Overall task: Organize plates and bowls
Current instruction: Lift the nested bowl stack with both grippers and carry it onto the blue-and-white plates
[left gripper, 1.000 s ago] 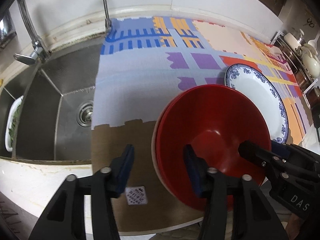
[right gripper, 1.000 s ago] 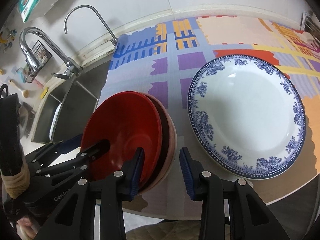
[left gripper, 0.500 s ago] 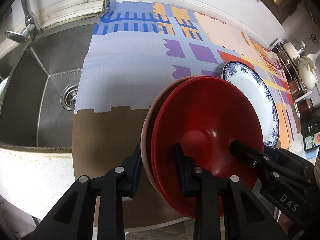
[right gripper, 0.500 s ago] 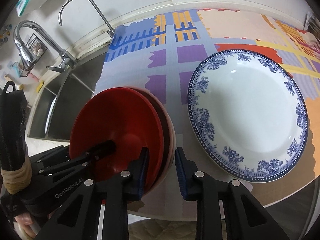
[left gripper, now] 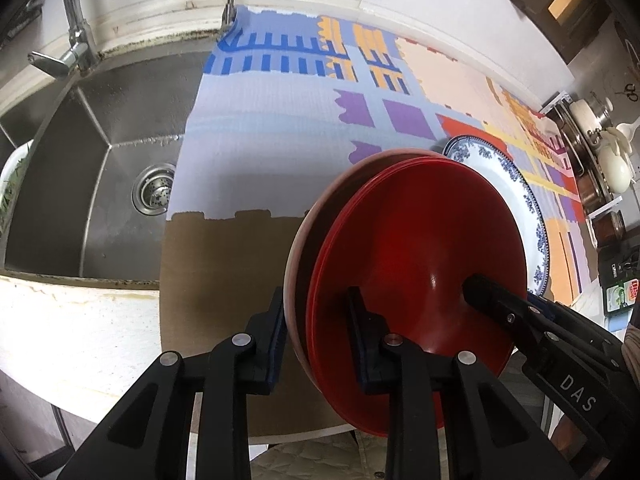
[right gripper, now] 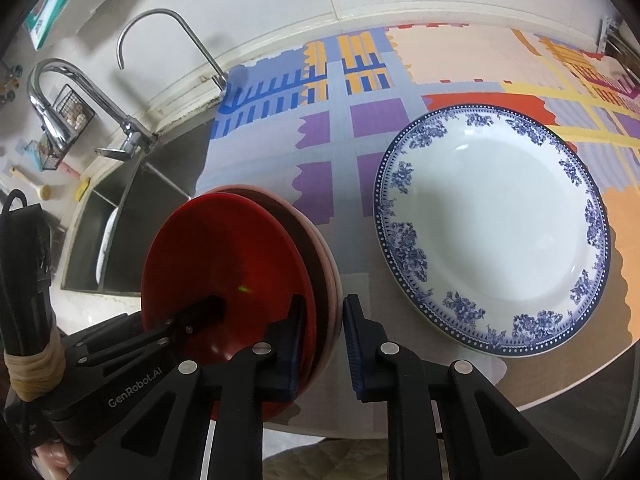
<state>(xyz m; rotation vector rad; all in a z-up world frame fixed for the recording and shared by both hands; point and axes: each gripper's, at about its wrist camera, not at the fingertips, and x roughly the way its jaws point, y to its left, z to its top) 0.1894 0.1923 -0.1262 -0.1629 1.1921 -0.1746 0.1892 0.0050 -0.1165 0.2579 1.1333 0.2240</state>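
A stack of bowls, red ones (left gripper: 424, 248) nested in a pale pink one (left gripper: 294, 256), is held at the near edge of the counter. My left gripper (left gripper: 318, 328) is shut on the stack's left rim. My right gripper (right gripper: 322, 340) is shut on its right rim, with the stack (right gripper: 224, 264) to its left in the right wrist view. The other gripper's finger reaches into the bowl in each view. A large white plate with a blue floral rim (right gripper: 492, 232) lies flat on the counter to the right; it also shows in the left wrist view (left gripper: 516, 192).
A colourful patterned mat (left gripper: 280, 128) covers the counter. A steel sink (left gripper: 104, 176) with a drain lies to the left, with taps (right gripper: 60, 92) behind it. Pots and a white kettle (left gripper: 612, 160) stand at the far right. The counter's front edge is just below the grippers.
Both grippers have closed onto the bowl stack's rims, one on each side. The stack has tilted and come up slightly toward the cameras. The plate has not moved.
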